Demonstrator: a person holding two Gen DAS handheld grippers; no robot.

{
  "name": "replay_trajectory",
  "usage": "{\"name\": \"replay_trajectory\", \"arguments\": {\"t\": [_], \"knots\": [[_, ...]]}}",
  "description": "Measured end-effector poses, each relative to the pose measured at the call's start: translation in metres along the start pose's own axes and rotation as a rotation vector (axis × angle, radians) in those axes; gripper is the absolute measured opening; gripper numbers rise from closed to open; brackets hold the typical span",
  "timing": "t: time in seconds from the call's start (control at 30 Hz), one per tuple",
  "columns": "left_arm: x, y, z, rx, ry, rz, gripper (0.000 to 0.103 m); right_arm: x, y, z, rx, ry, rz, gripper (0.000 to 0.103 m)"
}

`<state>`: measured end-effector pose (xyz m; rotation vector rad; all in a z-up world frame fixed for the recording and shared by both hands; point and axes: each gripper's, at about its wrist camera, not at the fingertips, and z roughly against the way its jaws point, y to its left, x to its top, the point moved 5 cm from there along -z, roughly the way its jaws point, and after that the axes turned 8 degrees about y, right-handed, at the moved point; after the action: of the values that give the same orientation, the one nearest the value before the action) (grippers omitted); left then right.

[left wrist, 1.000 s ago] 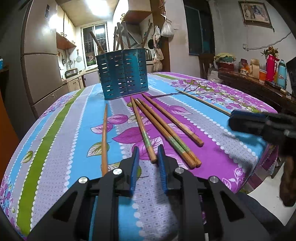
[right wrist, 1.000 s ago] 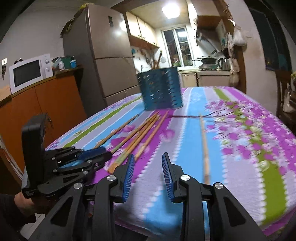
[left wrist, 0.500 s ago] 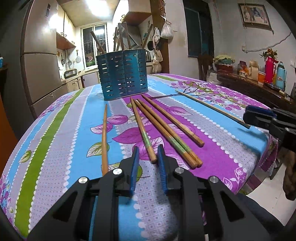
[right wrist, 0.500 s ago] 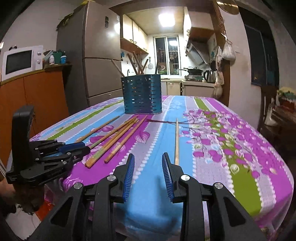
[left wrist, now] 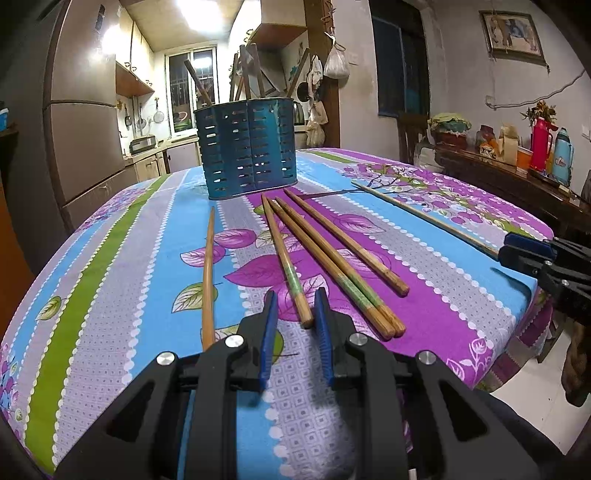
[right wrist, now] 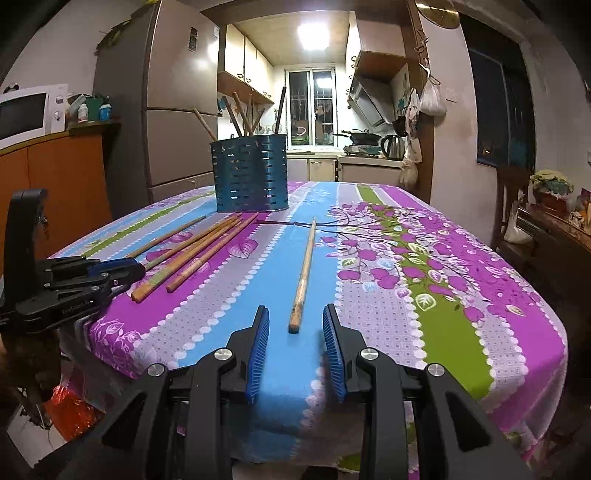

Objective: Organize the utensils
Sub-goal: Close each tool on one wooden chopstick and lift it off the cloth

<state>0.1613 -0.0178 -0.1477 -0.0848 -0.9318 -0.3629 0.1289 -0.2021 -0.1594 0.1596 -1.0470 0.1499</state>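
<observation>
Right hand-held gripper (right wrist: 295, 328) now swung to face lone pale wooden chopstick (right wrist: 303, 271), jaws spread, empty | left hand-held gripper (left wrist: 294, 310) unmoved, narrowly parted, empty | floral-clothed table (right wrist: 424, 295)

Both views are quite dim and have a warm colour. The main light comes from a ceiling lamp (right wrist: 312, 35) in the kitchen at the back; it is overexposed and makes glare on the refrigerator (left wrist: 79, 122) door. The window (right wrist: 312, 105) is also bright. The flowered tablecloth (right wrist: 406, 258) is evenly lit and sharp, with soft, weak shadows. Strong fisheye distortion bends the walls and the tabletop edge, and the corners go black. The background is a little grainy.
</observation>
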Motion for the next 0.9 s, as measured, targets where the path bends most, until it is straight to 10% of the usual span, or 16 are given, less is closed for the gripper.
{"name": "replay_trajectory", "arguments": {"t": [0.5, 0.9], "knots": [[0.0, -0.002, 0.0, 0.041, -0.062, 0.031, 0.006, -0.001, -0.002, -0.015, -0.011, -0.044, -0.029, 0.008], [0.021, 0.002, 0.029, 0.051, -0.132, 0.034, 0.005, 0.034, -0.002, 0.028, -0.016, -0.141, 0.011, 0.008]]}}
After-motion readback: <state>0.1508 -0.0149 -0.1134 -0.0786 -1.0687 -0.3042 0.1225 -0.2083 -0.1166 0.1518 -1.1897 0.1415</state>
